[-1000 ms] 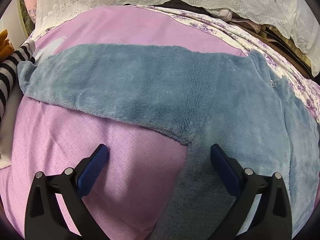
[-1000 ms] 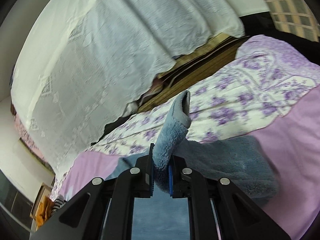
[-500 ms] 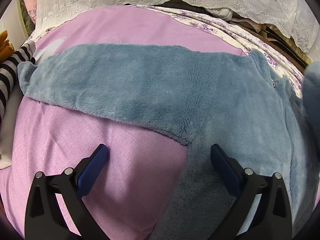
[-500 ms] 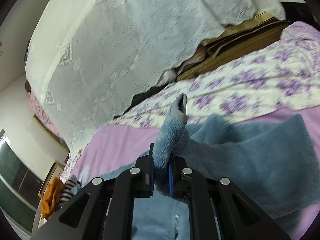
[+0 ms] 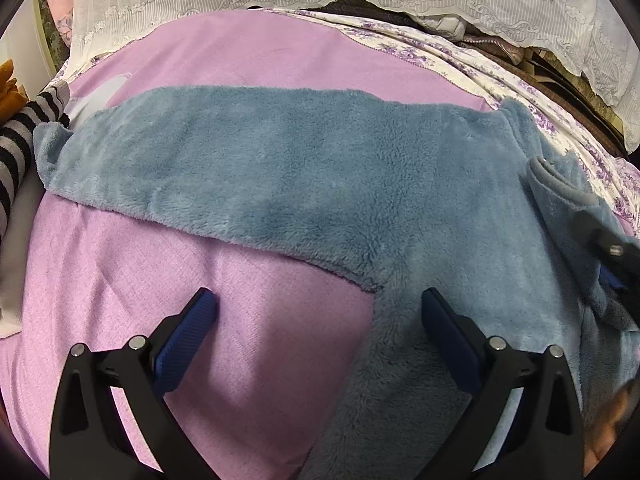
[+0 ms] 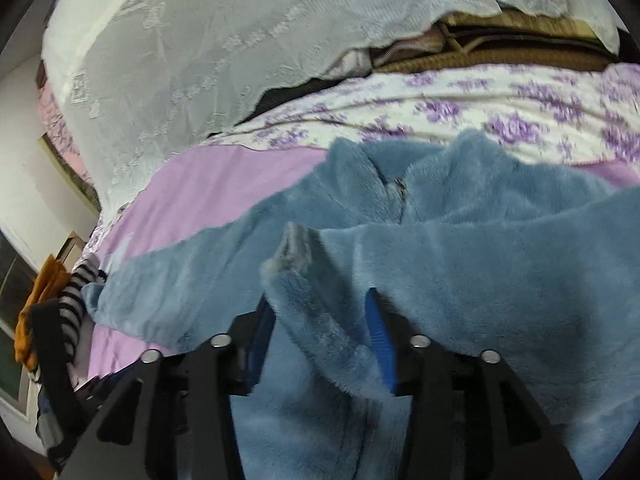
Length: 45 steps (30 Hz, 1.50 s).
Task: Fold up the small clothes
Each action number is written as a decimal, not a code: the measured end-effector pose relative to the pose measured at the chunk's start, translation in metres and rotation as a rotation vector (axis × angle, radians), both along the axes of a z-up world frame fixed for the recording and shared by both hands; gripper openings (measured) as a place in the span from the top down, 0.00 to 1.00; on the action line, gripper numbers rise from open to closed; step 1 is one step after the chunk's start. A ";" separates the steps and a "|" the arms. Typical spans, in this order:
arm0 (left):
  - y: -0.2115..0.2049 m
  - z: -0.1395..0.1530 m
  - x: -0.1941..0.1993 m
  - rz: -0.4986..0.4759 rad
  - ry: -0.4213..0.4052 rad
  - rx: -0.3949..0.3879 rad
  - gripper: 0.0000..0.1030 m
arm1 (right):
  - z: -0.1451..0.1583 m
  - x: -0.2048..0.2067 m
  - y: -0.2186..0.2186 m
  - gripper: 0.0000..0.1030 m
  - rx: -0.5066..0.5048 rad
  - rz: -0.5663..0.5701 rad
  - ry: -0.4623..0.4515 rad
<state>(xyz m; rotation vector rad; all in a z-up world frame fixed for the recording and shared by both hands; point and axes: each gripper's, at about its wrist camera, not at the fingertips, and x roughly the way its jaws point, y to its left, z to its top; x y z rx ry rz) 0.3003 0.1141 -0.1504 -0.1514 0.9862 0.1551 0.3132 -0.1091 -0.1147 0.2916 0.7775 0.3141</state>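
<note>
- Pink bedspread (image 5: 248, 360) fills most of the left wrist view; floral sheet (image 6: 500, 104) borders its far edge, white lace cover (image 6: 192, 60) hangs behind that.
- Blue fleece garment (image 5: 320, 184) lies spread on the pink bedspread, one sleeve (image 5: 160, 152) stretched flat out toward the left edge of the left wrist view, body running down on the right side of that view.
- Other sleeve (image 6: 320, 320) is folded in over the garment's body; its grey cuff (image 6: 294, 248) sticks up just past the right gripper's fingertips.
- Clothes pile at the bed's left edge: striped black-and-white piece (image 5: 18, 148) just beside the flat sleeve's end, orange item (image 6: 38, 300) behind it.
- Left gripper (image 5: 320, 308): jaws wide apart, nothing gripped. Left finger over bare pink bedspread, right finger over the fleece near the armpit seam; contact with the fabric unclear.
- Right gripper (image 6: 320, 324): jaws opening, folded sleeve lies between them. Right pad (image 6: 380, 340) stands clear of the fleece; left pad is mostly hidden behind it, no squeeze visible.
- Right gripper also shows at the far right edge of the left wrist view, over the garment's body.
</note>
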 end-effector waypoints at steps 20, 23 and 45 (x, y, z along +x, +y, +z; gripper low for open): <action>-0.004 0.026 -0.013 -0.022 -0.069 -0.054 0.04 | 0.014 -0.035 -0.060 0.42 -0.071 -0.016 -0.015; -0.020 0.051 -0.016 -0.077 -0.131 -0.103 0.04 | 0.036 -0.044 -0.086 0.38 -0.104 -0.053 -0.073; -0.103 0.015 0.048 -0.145 -0.109 0.061 0.04 | -0.001 -0.030 -0.216 0.77 0.105 -0.207 0.007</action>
